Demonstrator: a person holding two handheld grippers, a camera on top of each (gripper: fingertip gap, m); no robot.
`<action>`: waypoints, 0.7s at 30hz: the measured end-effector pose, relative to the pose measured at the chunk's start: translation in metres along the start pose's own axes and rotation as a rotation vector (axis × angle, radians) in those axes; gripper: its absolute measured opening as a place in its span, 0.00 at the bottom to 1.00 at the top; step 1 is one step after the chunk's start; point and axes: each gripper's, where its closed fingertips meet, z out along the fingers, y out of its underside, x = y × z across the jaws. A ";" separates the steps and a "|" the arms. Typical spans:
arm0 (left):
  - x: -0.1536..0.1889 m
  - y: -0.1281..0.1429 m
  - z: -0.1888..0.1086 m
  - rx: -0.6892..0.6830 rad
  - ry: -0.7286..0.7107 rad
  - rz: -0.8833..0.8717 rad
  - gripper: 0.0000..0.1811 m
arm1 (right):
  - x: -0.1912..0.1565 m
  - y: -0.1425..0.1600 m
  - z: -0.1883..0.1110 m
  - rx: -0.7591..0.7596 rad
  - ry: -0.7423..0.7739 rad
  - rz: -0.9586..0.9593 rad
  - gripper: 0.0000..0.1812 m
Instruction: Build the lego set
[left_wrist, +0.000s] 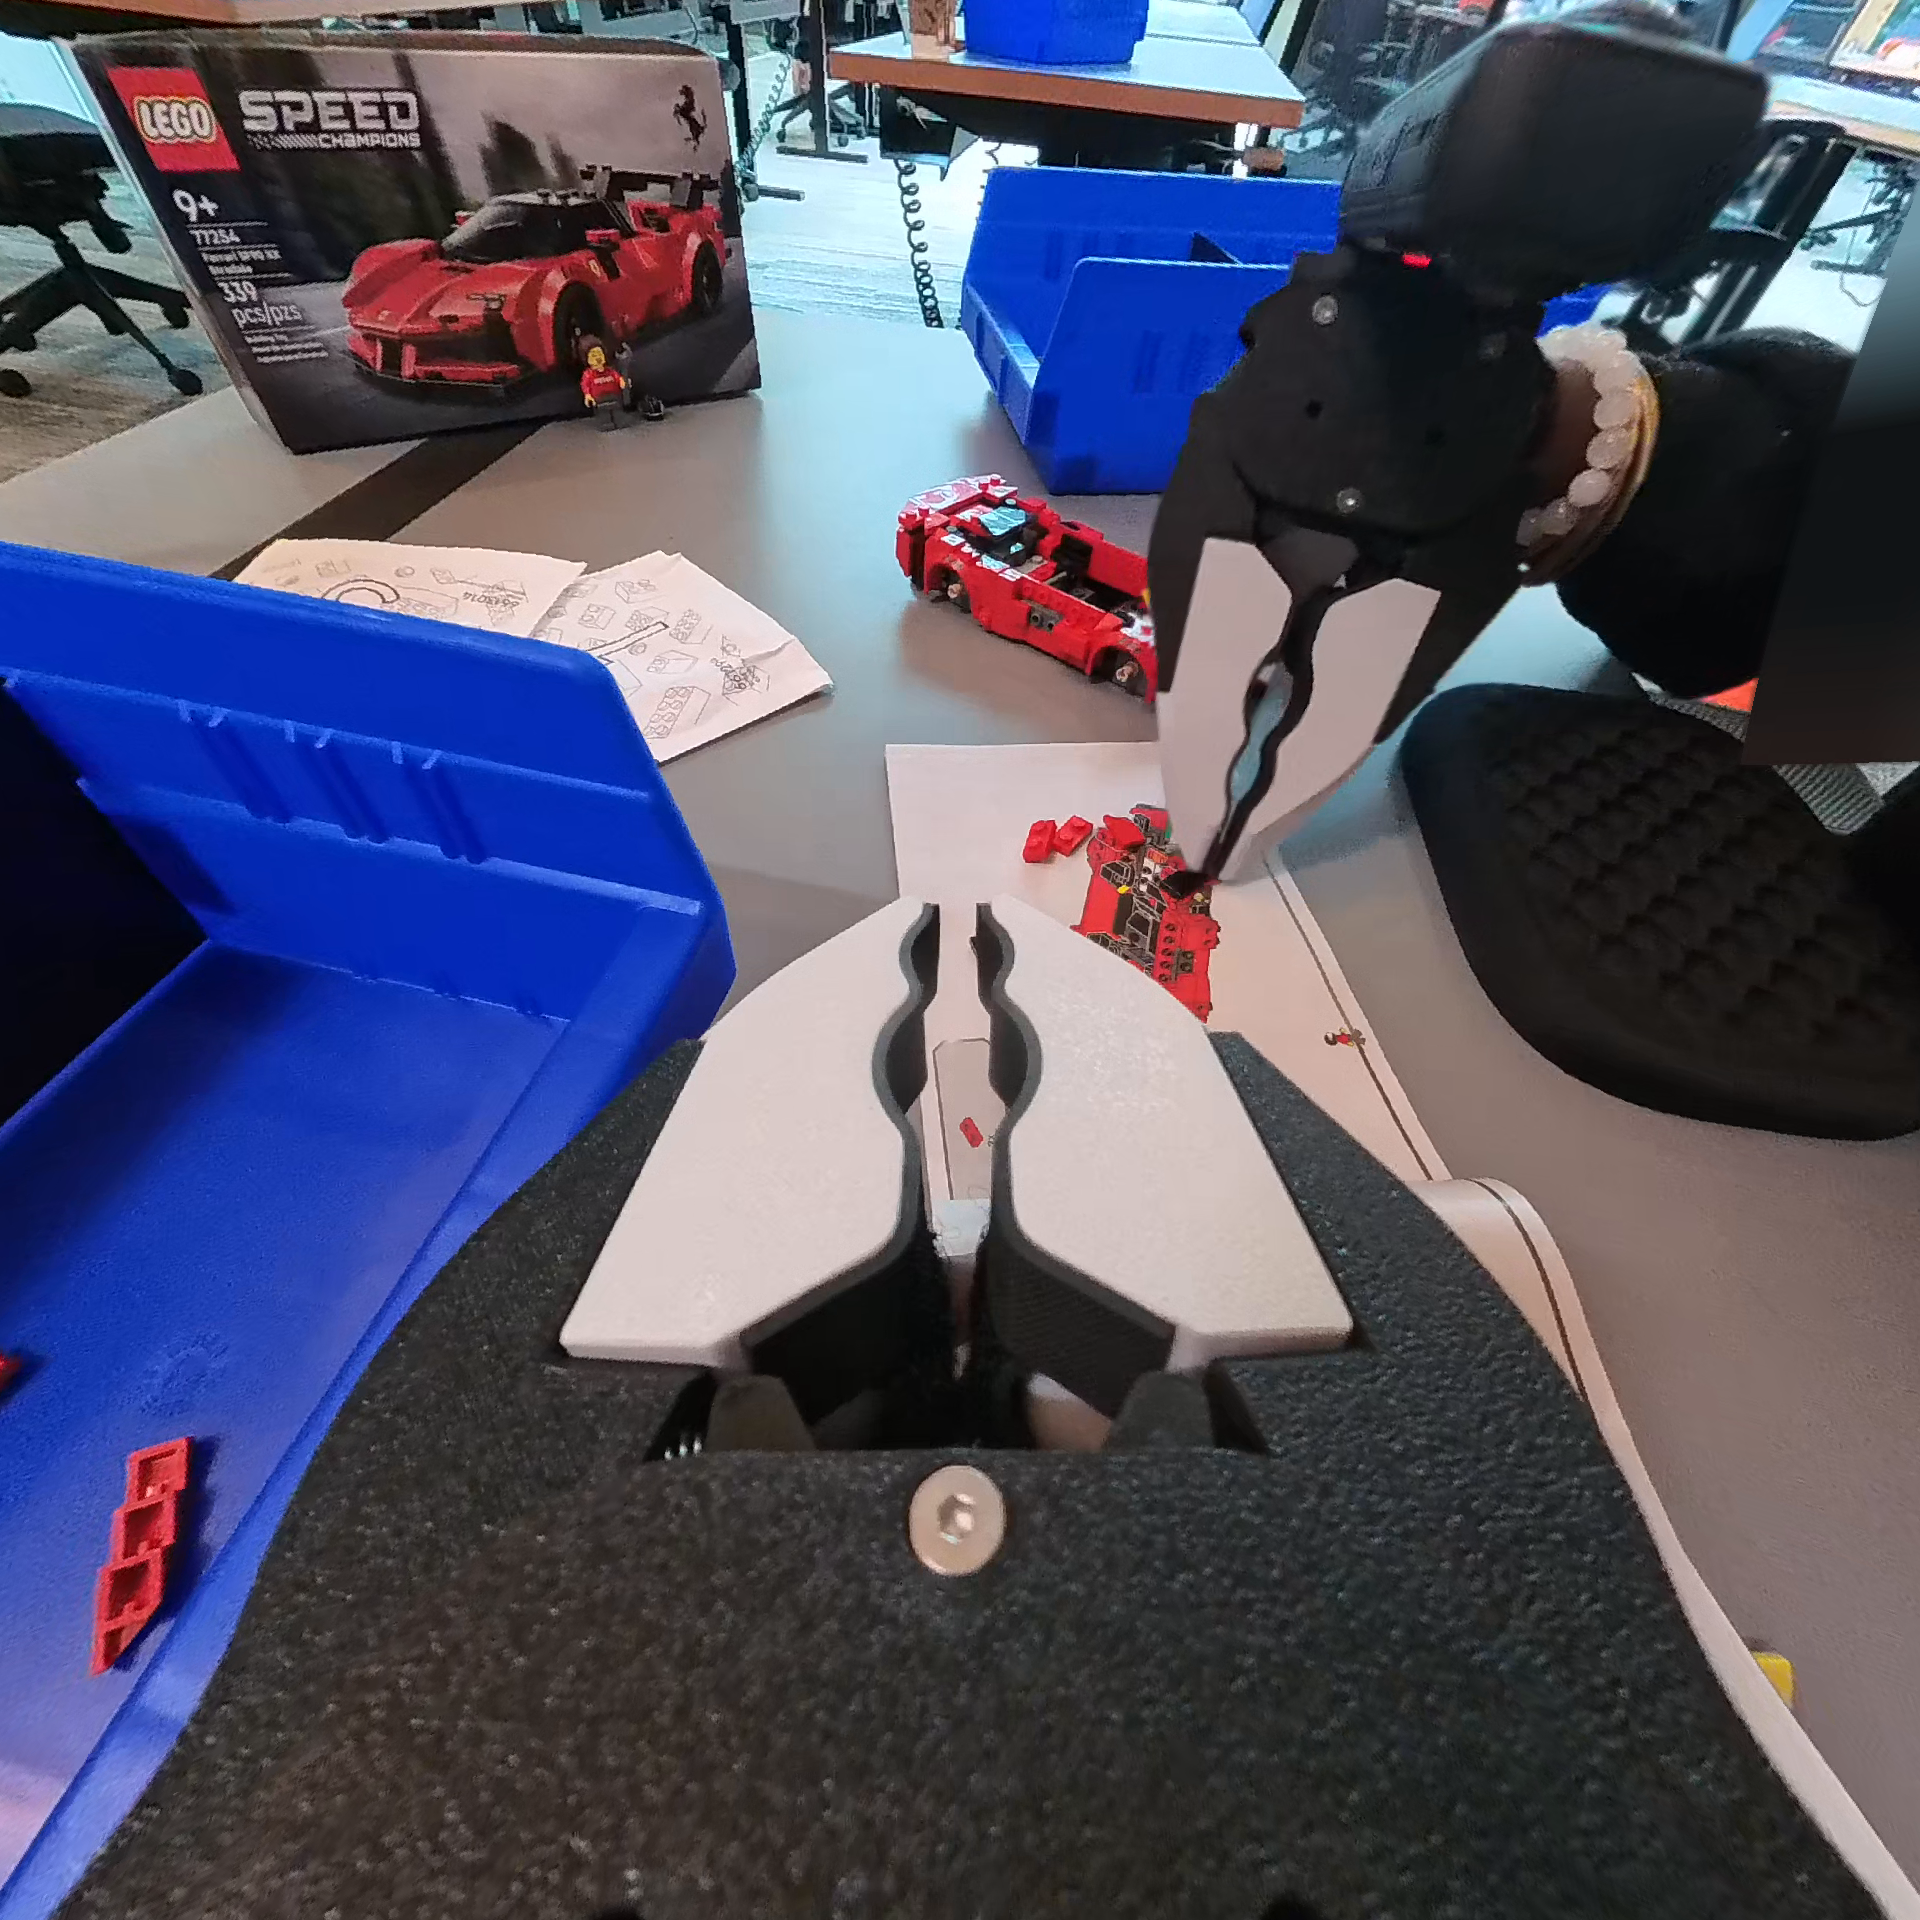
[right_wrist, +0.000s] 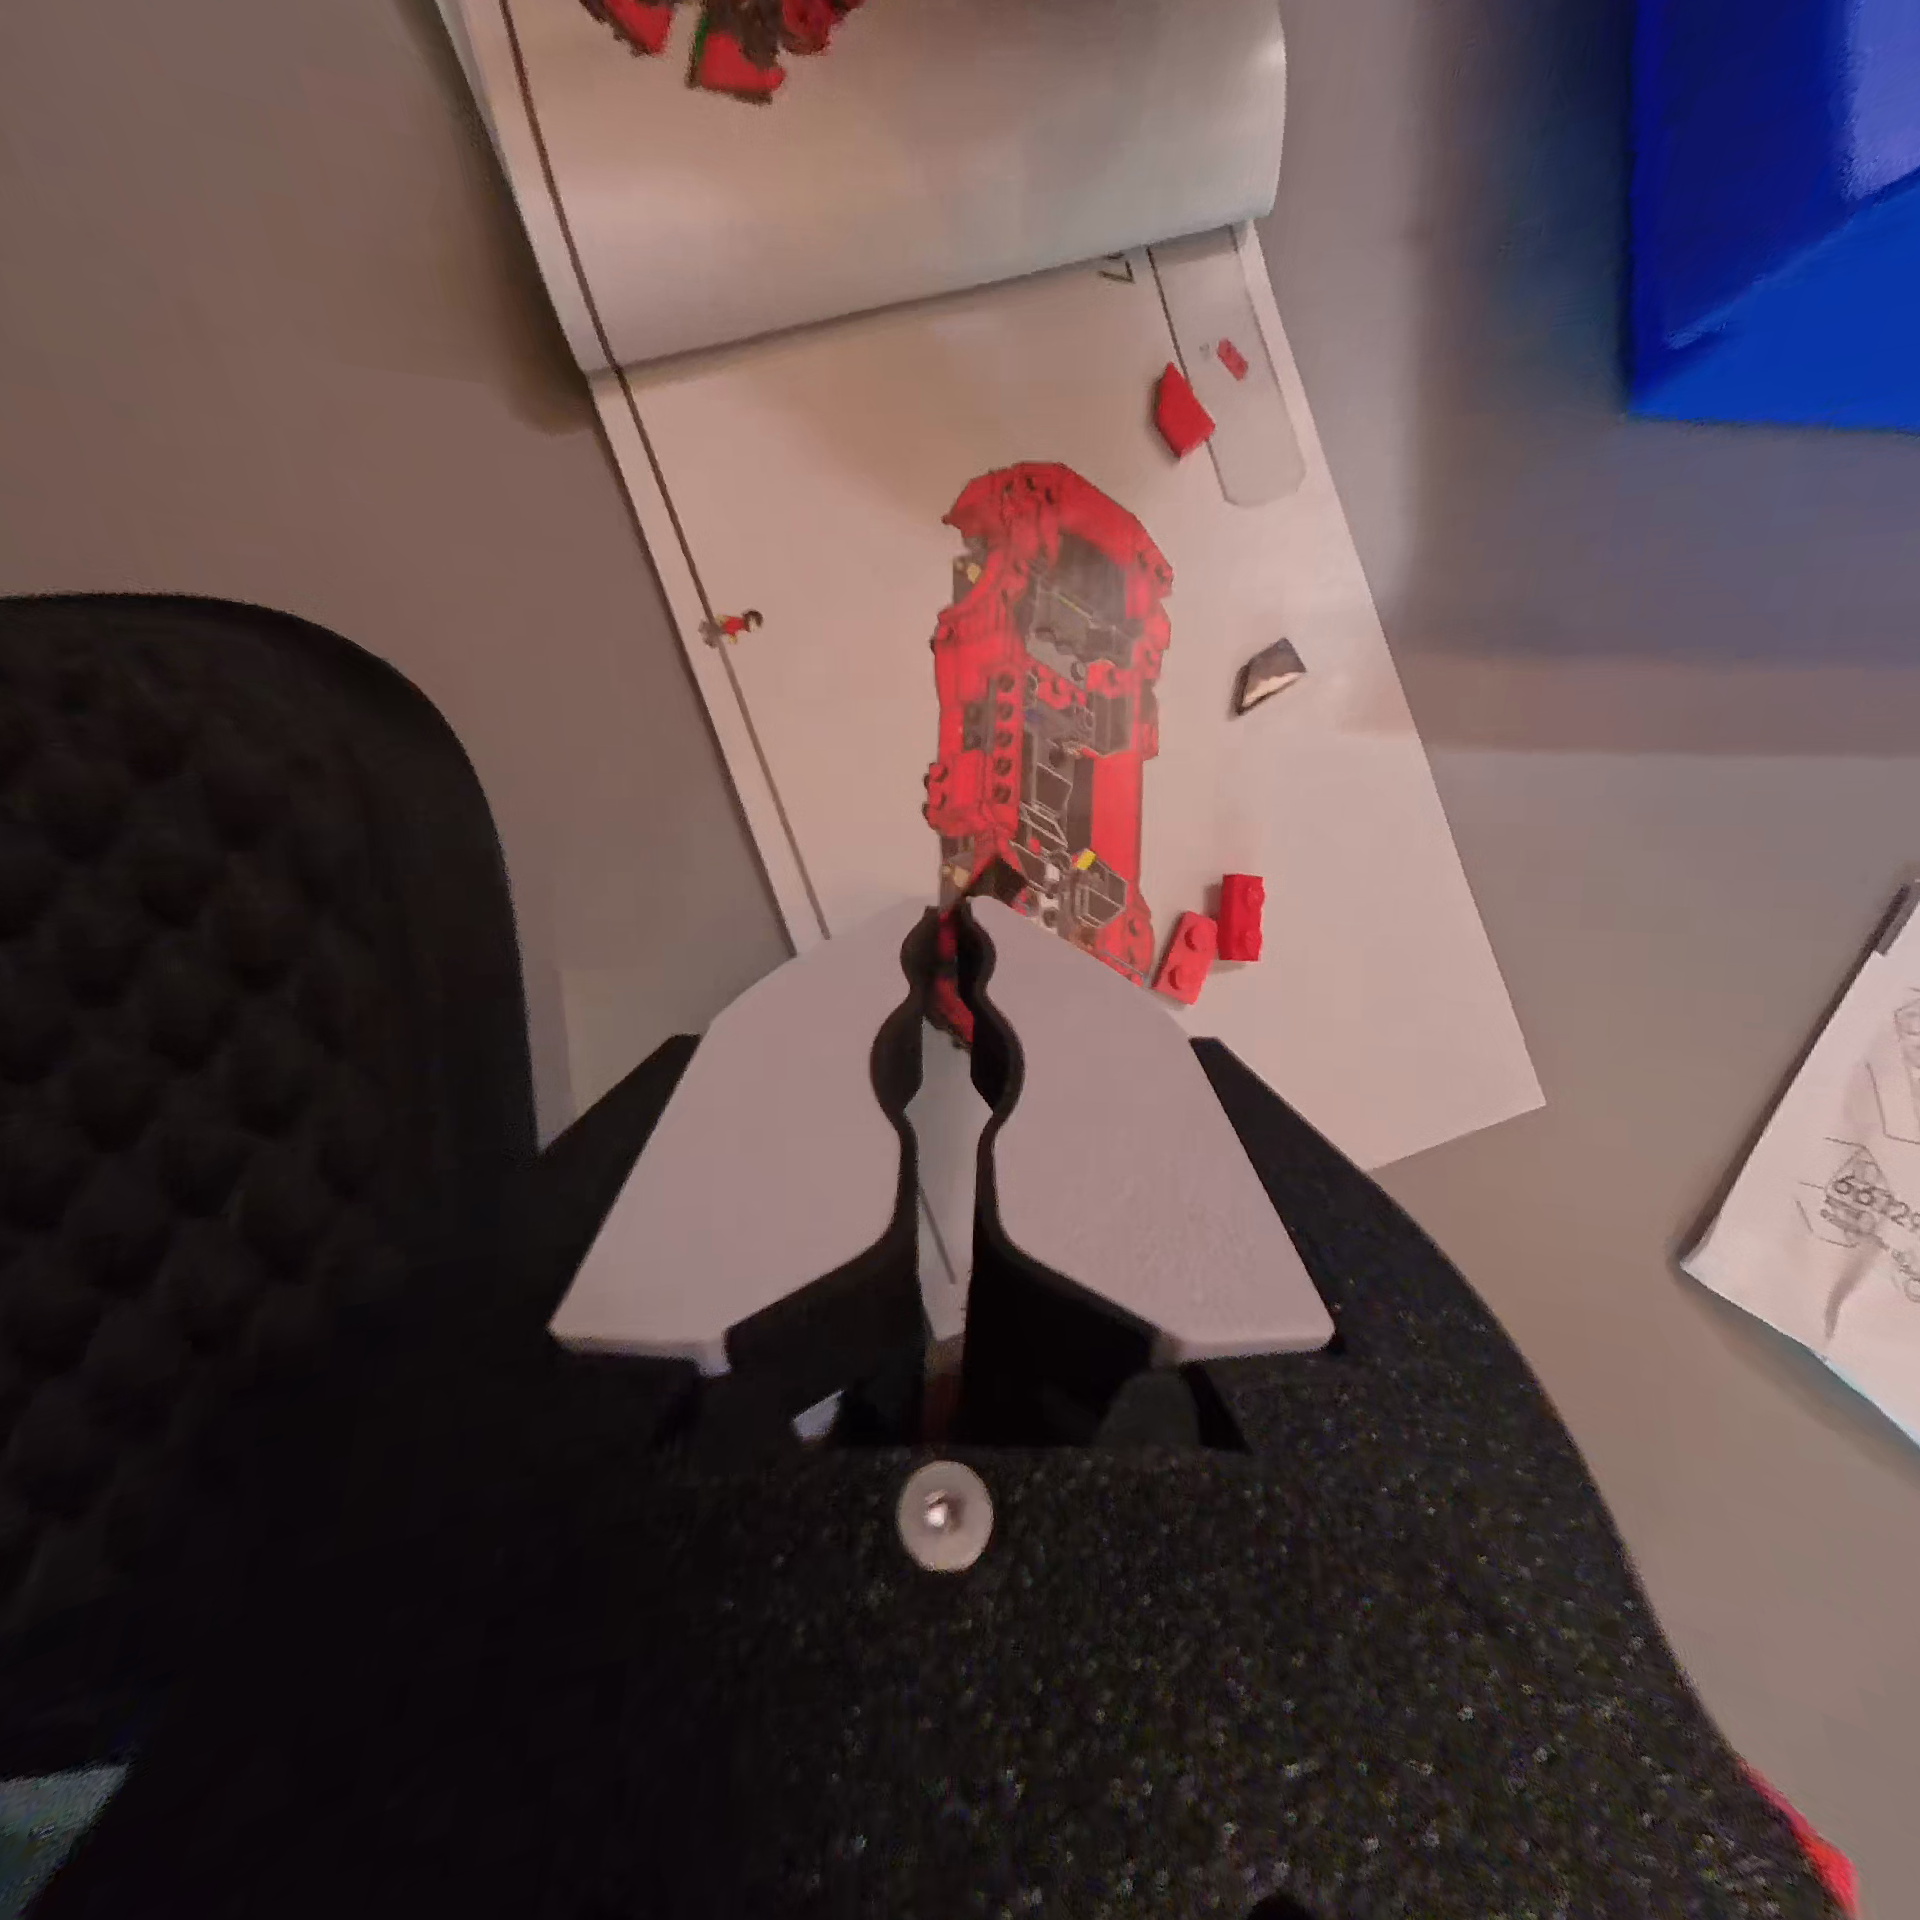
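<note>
Sitting in view are two blue bins (left_wrist: 343, 935) (left_wrist: 1122, 312), one set box (left_wrist: 416, 229), one red car (left_wrist: 1029, 582), and two printed paper bags (left_wrist: 416, 582) (left_wrist: 686, 644).

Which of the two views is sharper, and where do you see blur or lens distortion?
Left wrist view: mostly sharp; the box and red car are crisp, but the wide lens bends the blue bin. Right wrist view: softer overall, with motion blur on the booklet, the blue bin's edge and the right gripper.
</note>
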 end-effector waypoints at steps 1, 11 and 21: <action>0.000 0.000 0.000 0.000 0.000 0.000 0.03 | -0.001 -0.002 -0.001 0.011 -0.002 0.008 0.02; 0.001 0.000 0.000 -0.001 0.004 0.005 0.03 | -0.009 -0.006 0.006 0.054 -0.065 0.087 0.00; 0.002 0.000 0.001 -0.004 0.009 0.005 0.03 | 0.004 -0.005 -0.014 0.104 -0.082 0.022 0.06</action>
